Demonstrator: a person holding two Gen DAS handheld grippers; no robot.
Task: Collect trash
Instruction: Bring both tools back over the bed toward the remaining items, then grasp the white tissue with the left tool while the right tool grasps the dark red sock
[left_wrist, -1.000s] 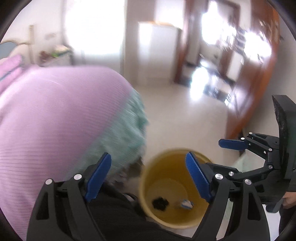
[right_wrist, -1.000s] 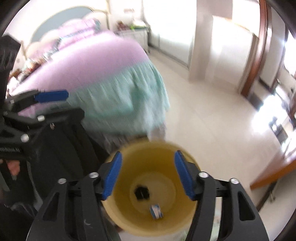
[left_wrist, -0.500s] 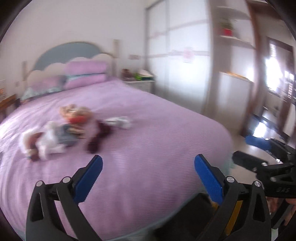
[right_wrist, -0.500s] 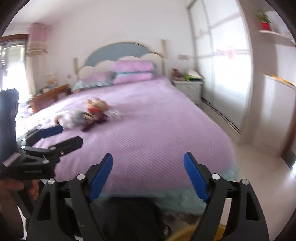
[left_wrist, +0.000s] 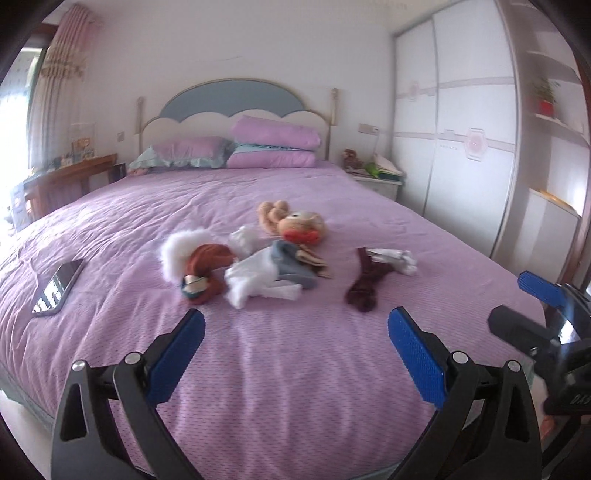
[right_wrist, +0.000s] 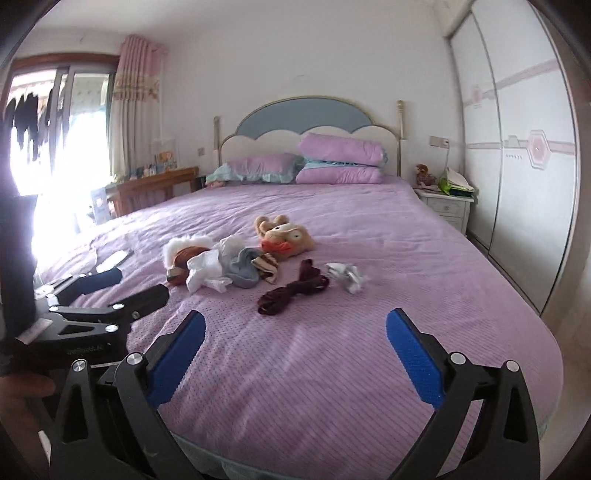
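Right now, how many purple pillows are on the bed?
3. One pillow lies at the left of the headboard. Two more are stacked to its right: the top pillow on the bottom pillow. More could be hidden behind them.

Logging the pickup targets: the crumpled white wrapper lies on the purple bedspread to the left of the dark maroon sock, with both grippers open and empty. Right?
Not quite: the crumpled white wrapper lies right of the dark maroon sock, as the right wrist view shows. The rest holds: both lie on the purple bedspread, and the left gripper and right gripper are open and empty.
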